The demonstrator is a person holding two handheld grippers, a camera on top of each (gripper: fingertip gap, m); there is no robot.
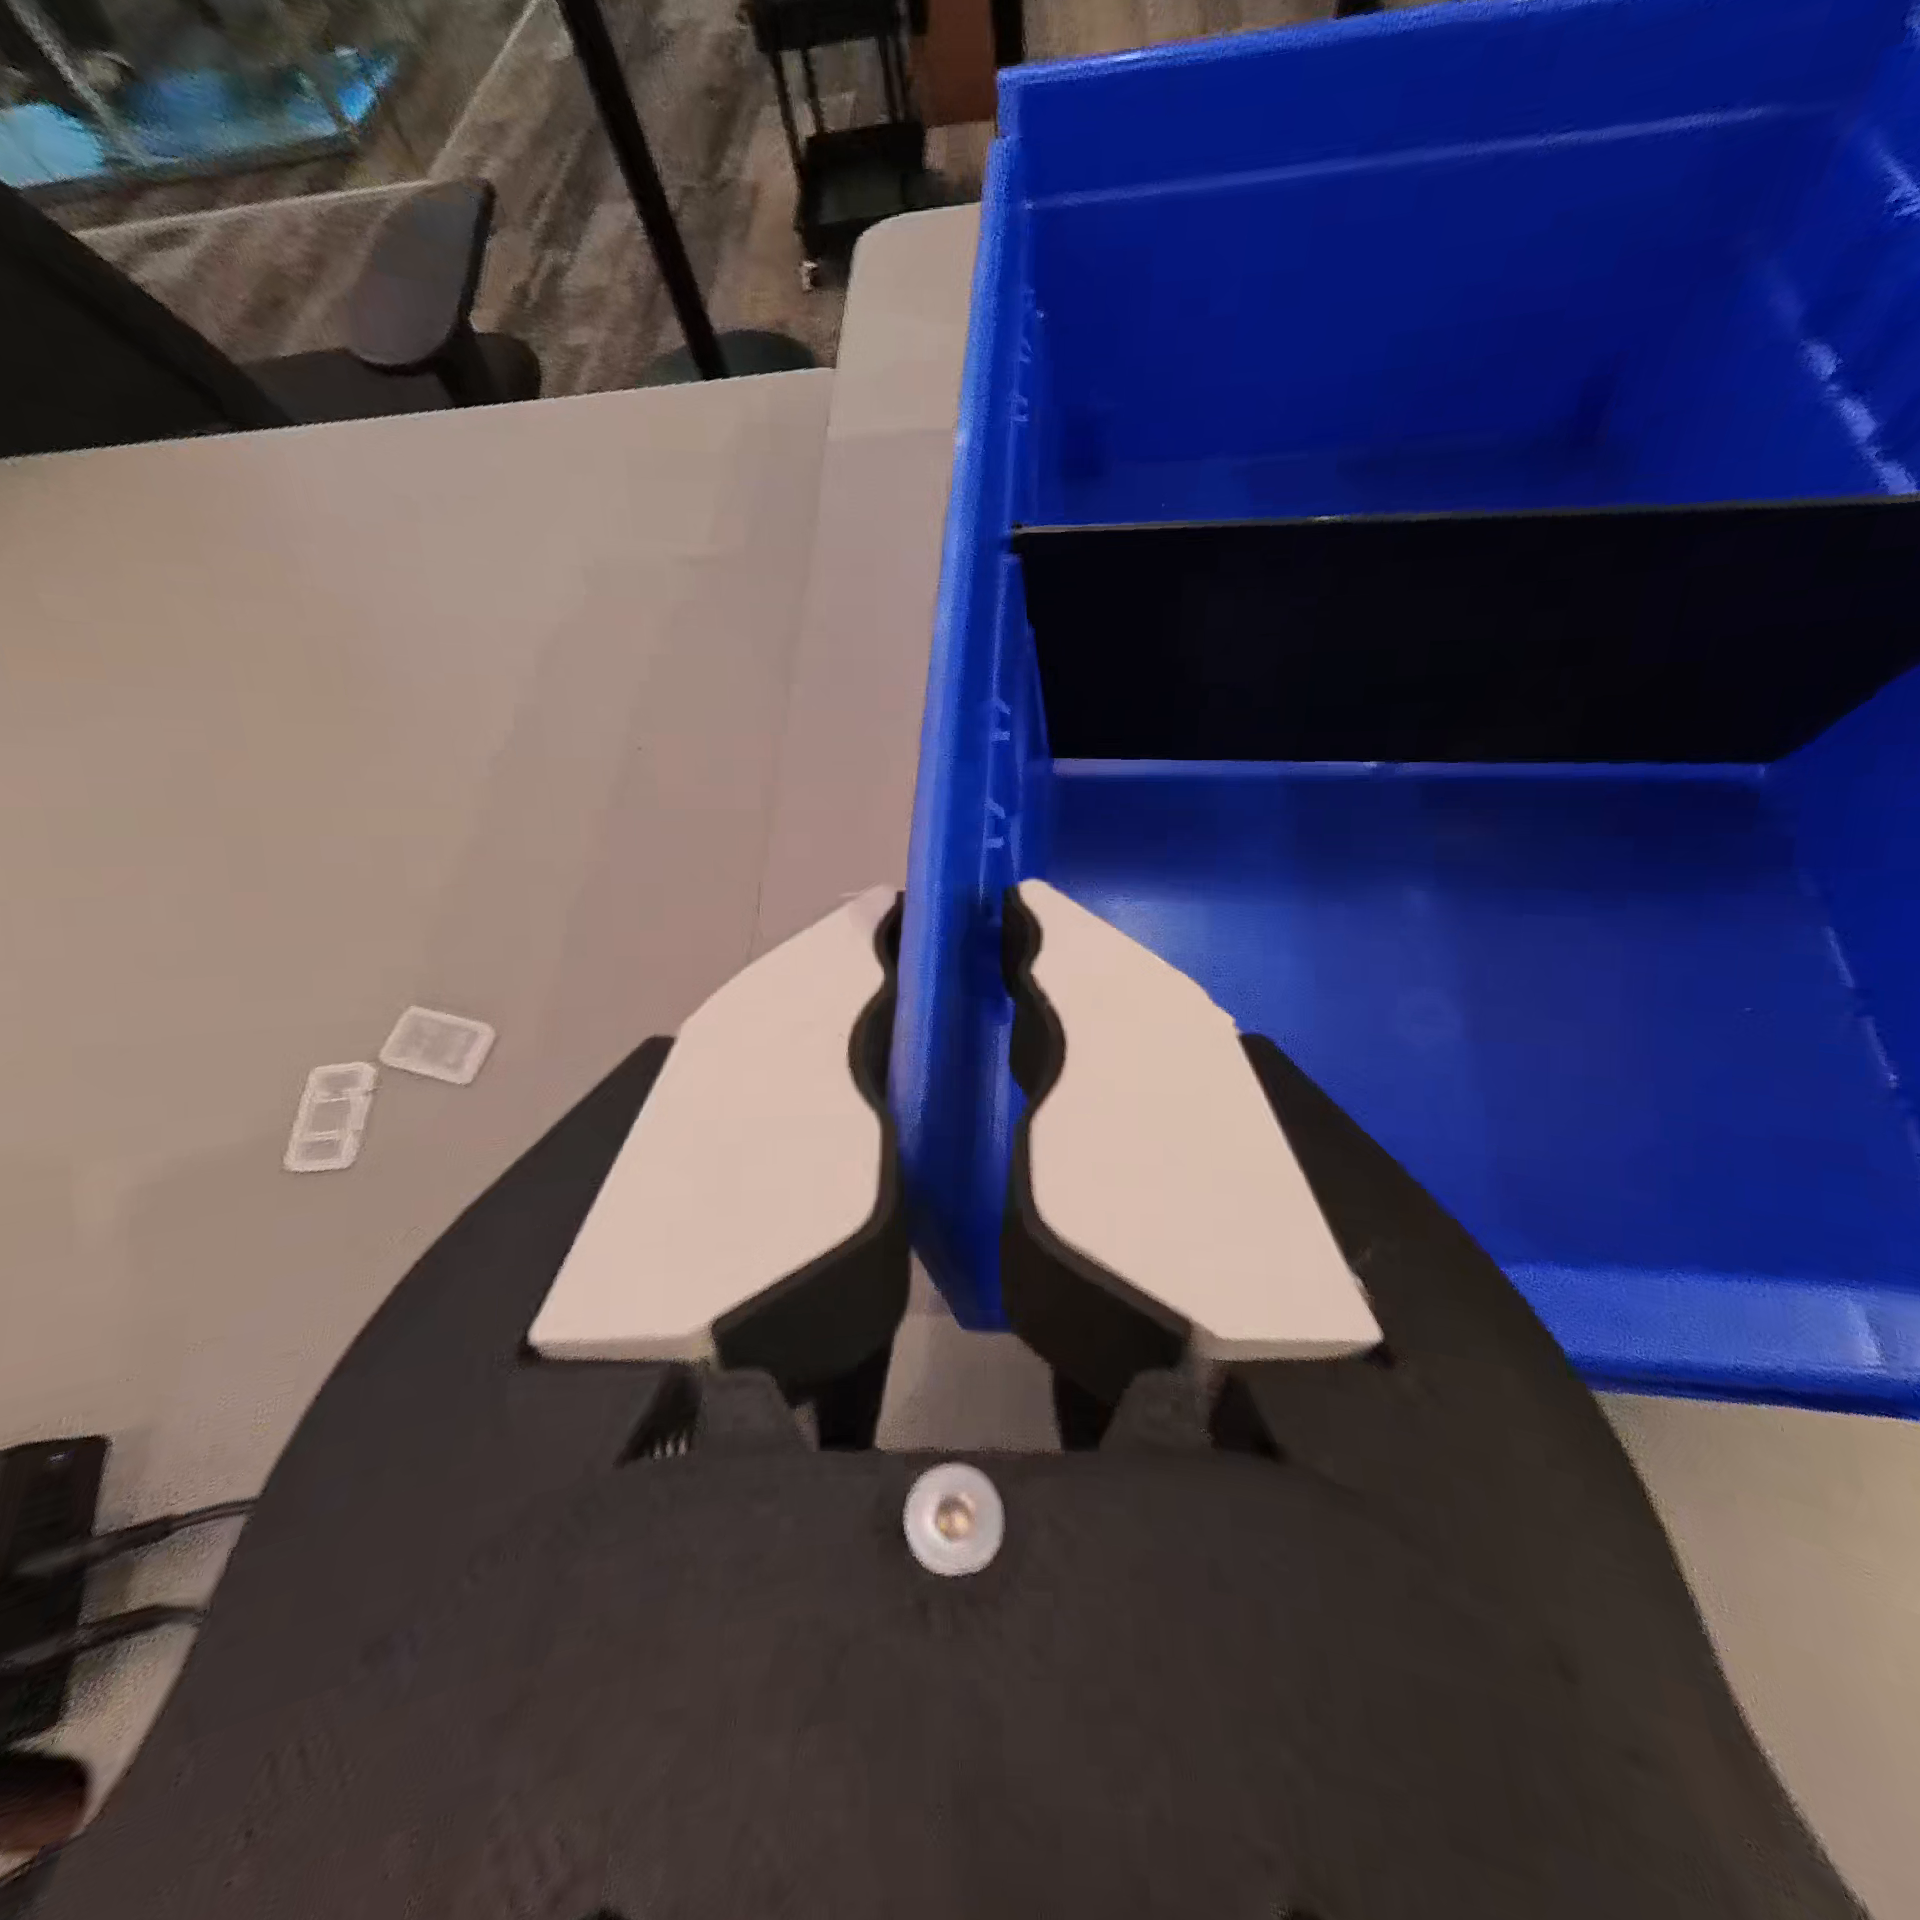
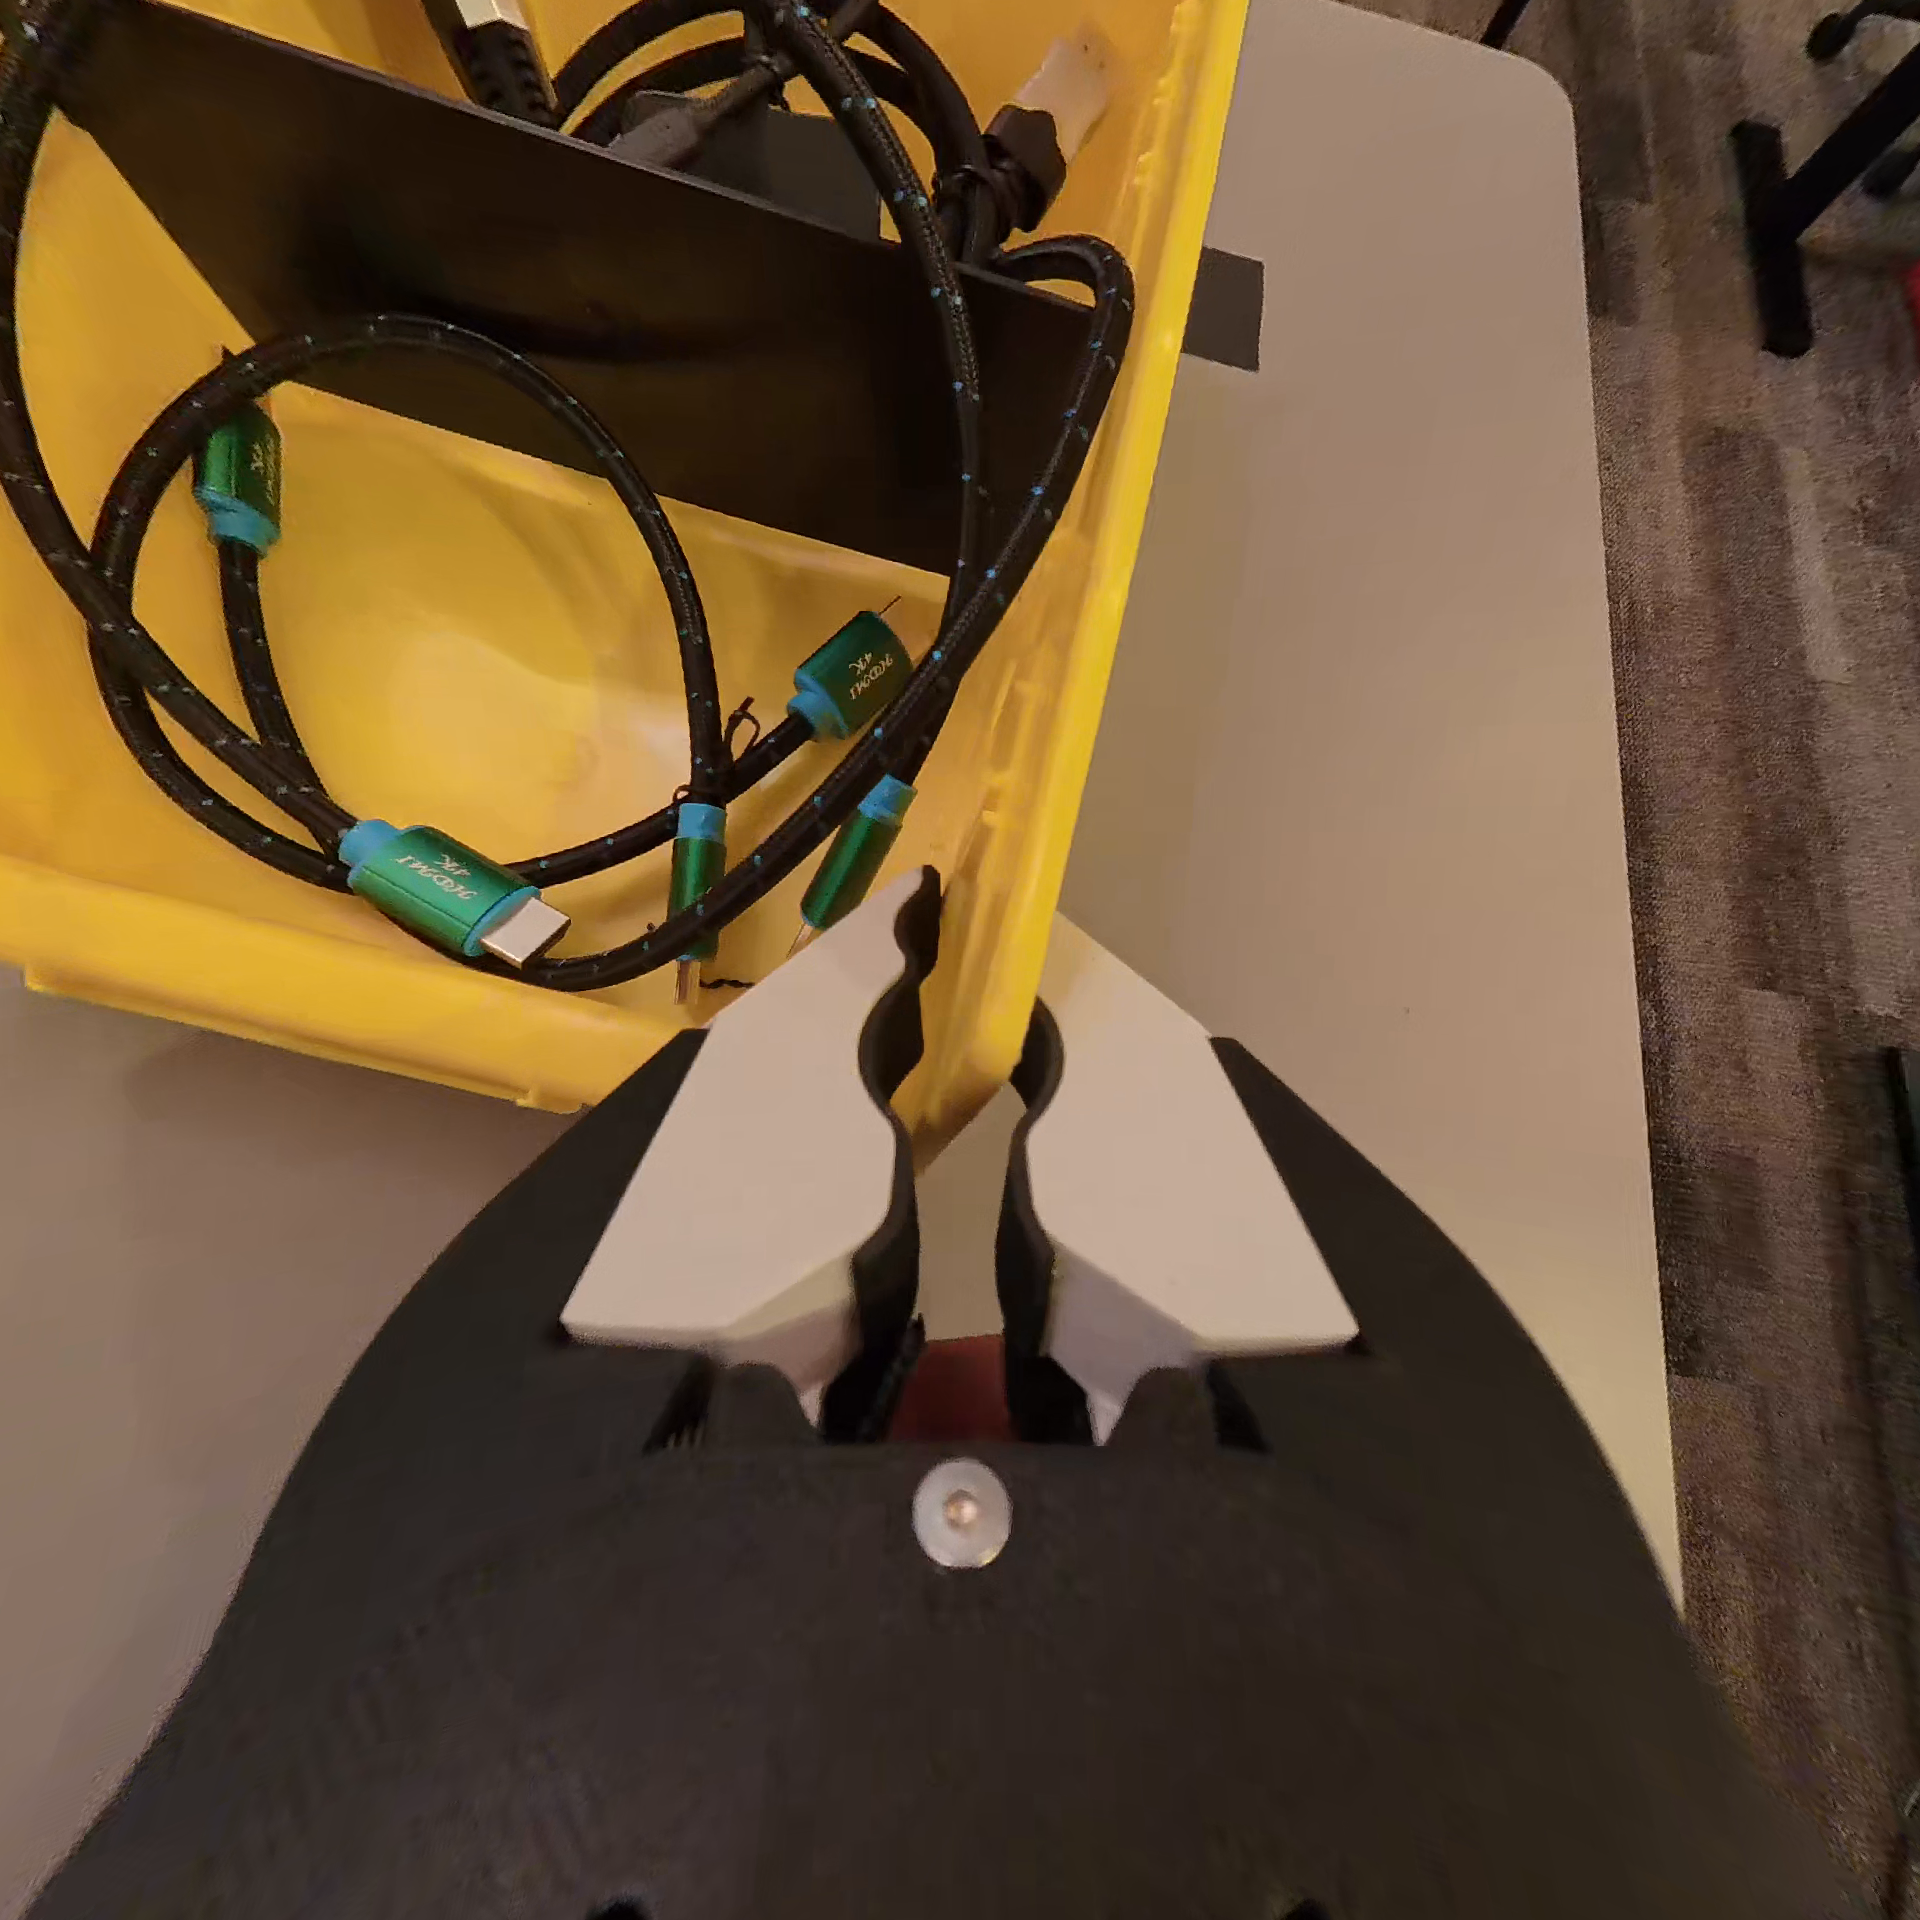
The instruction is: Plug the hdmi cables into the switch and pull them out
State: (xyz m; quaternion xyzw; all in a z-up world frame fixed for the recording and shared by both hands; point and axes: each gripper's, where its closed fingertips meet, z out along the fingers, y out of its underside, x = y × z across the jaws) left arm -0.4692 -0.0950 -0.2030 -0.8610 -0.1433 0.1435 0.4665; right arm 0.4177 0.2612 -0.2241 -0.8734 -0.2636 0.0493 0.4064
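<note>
In the left wrist view my left gripper (image 1: pixel 951 909) is shut on the left side wall (image 1: pixel 940 1039) of a blue bin (image 1: pixel 1455 987); both pads press on the wall near its front corner. The bin has a black divider (image 1: pixel 1403 634) and looks bare inside. In the right wrist view my right gripper (image 2: pixel 987 935) is shut on the right side wall (image 2: pixel 1081 644) of a yellow bin (image 2: pixel 260 987). Several black braided HDMI cables with green plugs (image 2: pixel 447 894) lie in its front compartment, before a black divider (image 2: pixel 623 343).
Two small clear plastic cases (image 1: pixel 384 1081) lie on the grey table (image 1: pixel 364 727). A black device with cables (image 1: pixel 42 1558) sits at the lower left. More cables and a dark box (image 2: pixel 748 135) fill the yellow bin's back compartment. The table edge and carpet (image 2: pixel 1766 727) are on the right. The gap from one gripper's tips to the other's is roughly 95 cm.
</note>
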